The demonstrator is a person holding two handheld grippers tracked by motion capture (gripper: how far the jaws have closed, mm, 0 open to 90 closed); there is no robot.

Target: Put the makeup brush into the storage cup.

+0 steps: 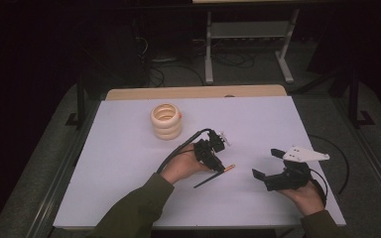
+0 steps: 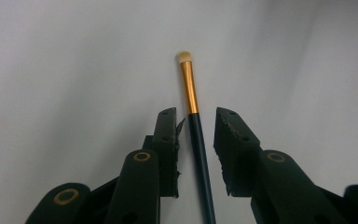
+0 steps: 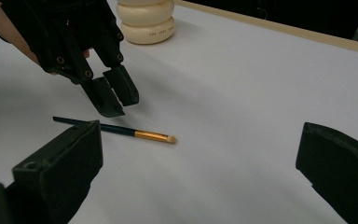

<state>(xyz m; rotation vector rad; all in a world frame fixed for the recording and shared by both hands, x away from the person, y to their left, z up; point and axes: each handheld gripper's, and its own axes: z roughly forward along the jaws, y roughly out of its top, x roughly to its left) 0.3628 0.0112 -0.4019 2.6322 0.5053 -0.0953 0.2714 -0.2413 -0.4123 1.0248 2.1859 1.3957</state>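
Left gripper (image 2: pixel 195 122) straddles the makeup brush (image 2: pixel 192 100), jaws apart with a gap each side of the dark handle, pads not yet touching it. Brush lies flat on the white table (image 1: pixel 129 158), long axis running straight out between the fingers (image 2: pixel 167 135), gold ferrule and pale tip beyond the fingertips. Left is clearly the nearer hand. Right gripper (image 1: pixel 265 166) sits well apart to the side, jaws wide open and empty. Cream ring stack (image 1: pixel 166 121) stands farther off, not involved. Next move likely a straight pinch across the handle
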